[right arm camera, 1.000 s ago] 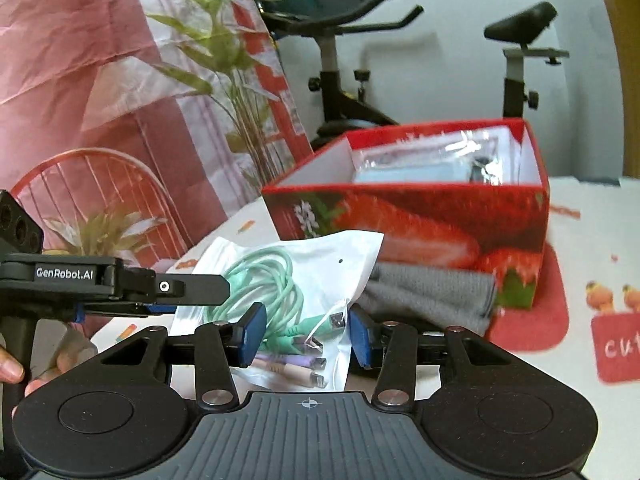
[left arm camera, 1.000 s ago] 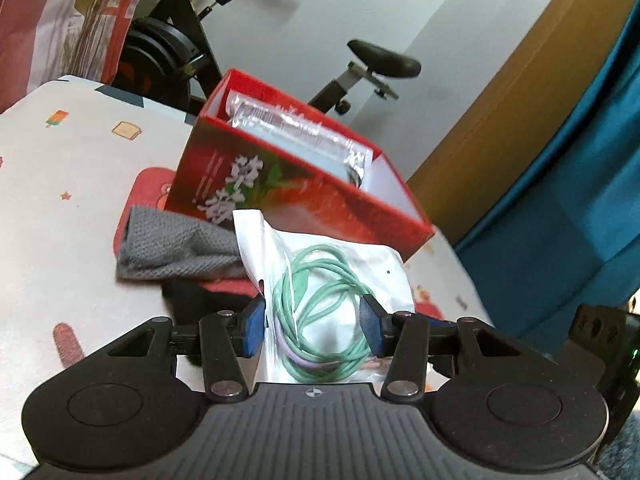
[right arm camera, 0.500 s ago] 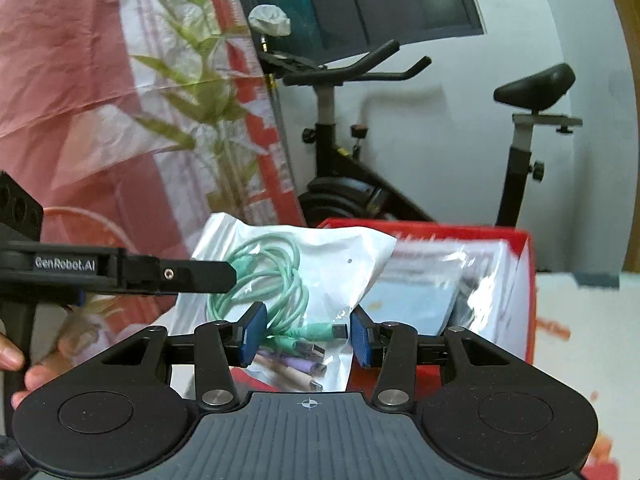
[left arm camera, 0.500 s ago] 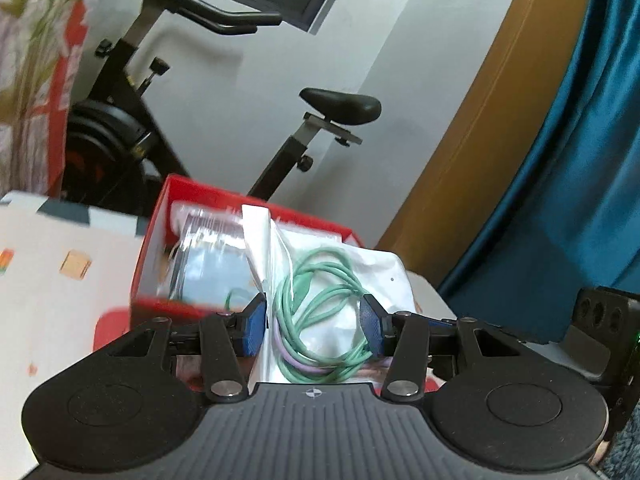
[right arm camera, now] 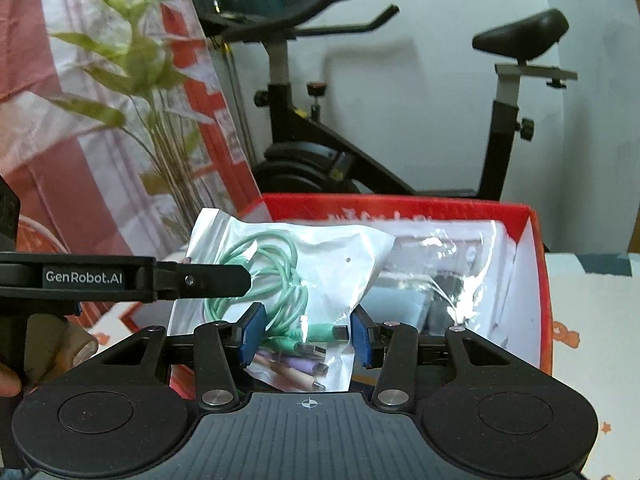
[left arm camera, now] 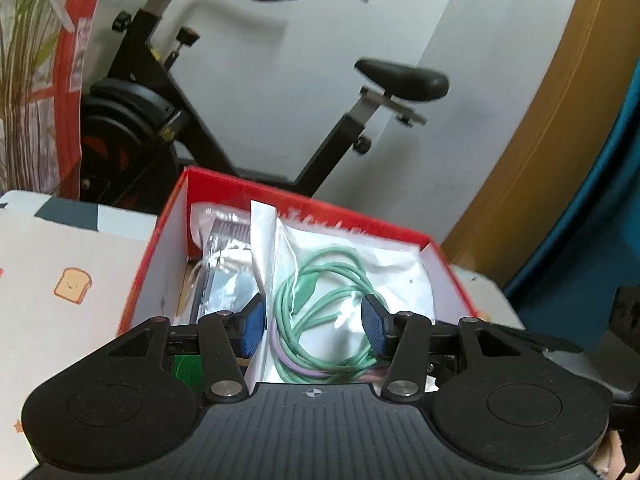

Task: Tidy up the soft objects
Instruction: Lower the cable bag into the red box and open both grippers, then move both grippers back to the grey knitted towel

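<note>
Aloft, a bagged cable (left arm camera: 320, 300) hangs over the red box (left arm camera: 152, 264).
Left gripper (left arm camera: 314, 326) and right gripper (right arm camera: 306, 334) each pinch it between blue pads.

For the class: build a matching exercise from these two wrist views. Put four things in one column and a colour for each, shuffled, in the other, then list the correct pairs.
Things:
1. box
2. coiled cable in the clear bag
3. bike saddle
4. gripper pads

Colours:
A. black
B. blue
C. red
D. mint green

Pairs: 1-C, 2-D, 3-A, 4-B
</note>
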Motion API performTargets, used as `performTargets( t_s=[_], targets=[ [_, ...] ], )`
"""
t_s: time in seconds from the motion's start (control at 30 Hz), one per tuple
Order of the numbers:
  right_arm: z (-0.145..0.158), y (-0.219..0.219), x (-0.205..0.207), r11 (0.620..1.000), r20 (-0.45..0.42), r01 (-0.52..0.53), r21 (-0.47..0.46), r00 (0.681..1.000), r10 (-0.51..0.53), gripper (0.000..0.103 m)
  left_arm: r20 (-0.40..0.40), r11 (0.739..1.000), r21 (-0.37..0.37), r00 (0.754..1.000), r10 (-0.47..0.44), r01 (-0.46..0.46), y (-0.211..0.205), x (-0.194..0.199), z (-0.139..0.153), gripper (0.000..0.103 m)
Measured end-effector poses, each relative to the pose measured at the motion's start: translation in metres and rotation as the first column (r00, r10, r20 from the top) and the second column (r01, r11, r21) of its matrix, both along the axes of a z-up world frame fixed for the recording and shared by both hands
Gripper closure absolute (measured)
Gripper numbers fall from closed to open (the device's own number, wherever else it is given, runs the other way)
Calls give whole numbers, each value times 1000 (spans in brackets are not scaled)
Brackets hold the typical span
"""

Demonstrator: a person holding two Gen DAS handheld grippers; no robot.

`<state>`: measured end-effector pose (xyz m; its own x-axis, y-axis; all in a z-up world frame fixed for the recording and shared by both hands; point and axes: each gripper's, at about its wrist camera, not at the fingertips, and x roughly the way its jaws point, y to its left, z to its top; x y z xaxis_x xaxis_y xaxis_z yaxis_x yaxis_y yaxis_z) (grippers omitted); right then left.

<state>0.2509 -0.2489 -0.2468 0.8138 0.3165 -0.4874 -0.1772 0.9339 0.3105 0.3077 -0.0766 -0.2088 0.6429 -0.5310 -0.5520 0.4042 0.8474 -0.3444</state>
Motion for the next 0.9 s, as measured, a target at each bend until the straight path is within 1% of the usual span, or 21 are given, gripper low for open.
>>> performTargets(
  t_s=[0.17,0.23,0.33,0.37,0.47,0.53,0.6,0.67,0.73,0.83,0.9],
  targets=[
    [-15,-6,7,1000,-55,16,15,998,-15,59,-45,999,38,999,-11,13,-7,10,-17,51],
    [-18,-5,9,1000,-69,20,-7,997,-21,58,-55,998,61,998,-21,24,-8,10,-24,51],
    [-20,-5,8,998,-86,58,-35,994,-61,55,-66,998,64,998,-23,28,-10,15,-29,51],
    [-20,-7,7,996,-90,80,-41,992,-84,53,-67,997,64,997,-27,31,-10,15,-30,51],
    [-21,-9,3,992,-103,118,-52,987,-122,53,-43,995,88,998,-39,43,-10,12,-28,51],
    [-19,-9,-2,988,-89,132,-83,986,-139,49,-17,994,98,999,-42,44,-8,7,-25,50],
    [-14,-6,-13,980,-41,152,-130,987,-158,42,12,993,112,999,-46,45,-6,1,-19,47],
    [-7,-5,-21,975,-1,168,-147,985,-170,40,45,991,123,998,-48,42,-3,-6,-13,46],
    [-1,-7,-31,975,30,177,-137,984,-174,40,76,991,130,996,-43,33,2,-14,-6,45],
    [6,-13,-51,974,91,195,-116,978,-185,39,128,990,139,991,-29,11,14,-29,6,39],
    [9,-18,-63,973,123,208,-102,973,-195,37,173,989,146,985,-5,-20,24,-40,13,33]
  ],
)
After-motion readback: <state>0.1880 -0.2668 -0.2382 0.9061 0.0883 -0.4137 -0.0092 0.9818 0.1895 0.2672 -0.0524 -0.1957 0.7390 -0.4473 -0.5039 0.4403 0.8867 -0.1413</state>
